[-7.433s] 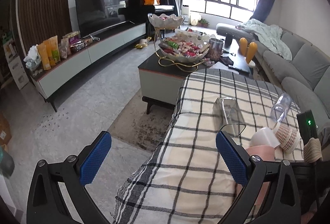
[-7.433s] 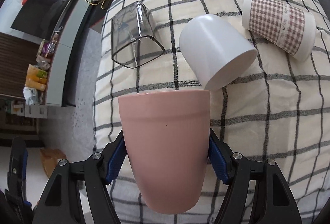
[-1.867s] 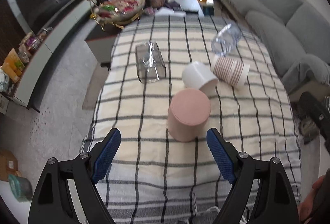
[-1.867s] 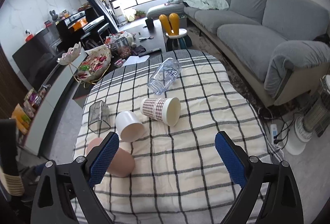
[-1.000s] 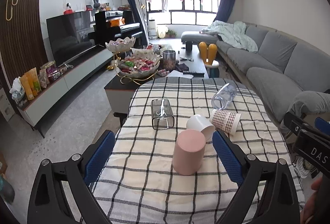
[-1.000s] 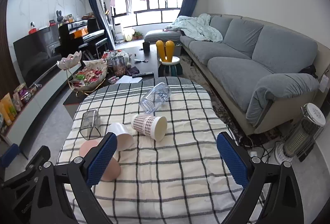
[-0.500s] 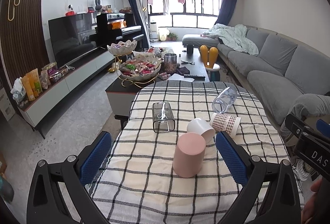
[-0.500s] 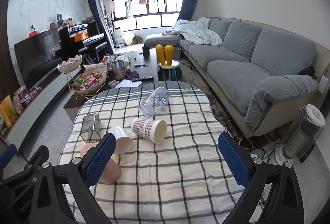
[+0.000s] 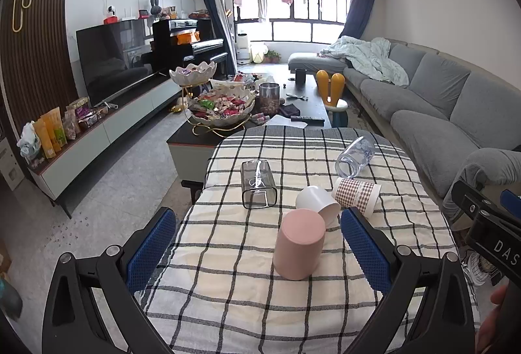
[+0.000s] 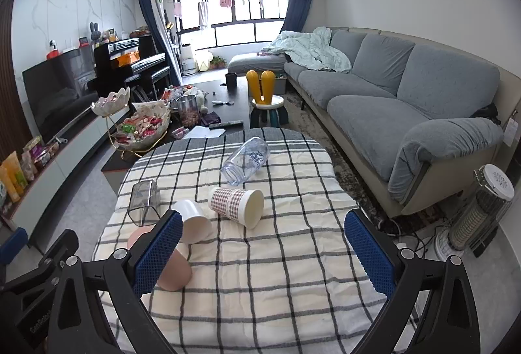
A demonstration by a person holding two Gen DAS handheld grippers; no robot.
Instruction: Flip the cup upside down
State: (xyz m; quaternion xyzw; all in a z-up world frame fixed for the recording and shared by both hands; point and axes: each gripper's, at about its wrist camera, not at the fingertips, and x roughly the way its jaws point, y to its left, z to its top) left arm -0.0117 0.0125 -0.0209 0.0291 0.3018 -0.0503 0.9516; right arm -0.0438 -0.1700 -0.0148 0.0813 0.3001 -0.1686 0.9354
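A pink cup stands upside down on the checked tablecloth; in the right wrist view the pink cup is partly hidden behind my left finger. My left gripper is open and empty, held back above the table's near edge. My right gripper is open and empty, pulled back to the cup's right. A white cup, a brown checked cup, a clear square glass and a clear plastic cup all lie on their sides beyond the pink cup.
A dark coffee table with snack bowls stands past the table. A grey sofa runs along the right. A TV unit lines the left wall. A small heater stands on the floor at right.
Both grippers have drawn back and levelled out, so the table looks slightly farther. The cups have not moved. Much earlier the right gripper held the pink cup; it is now released.
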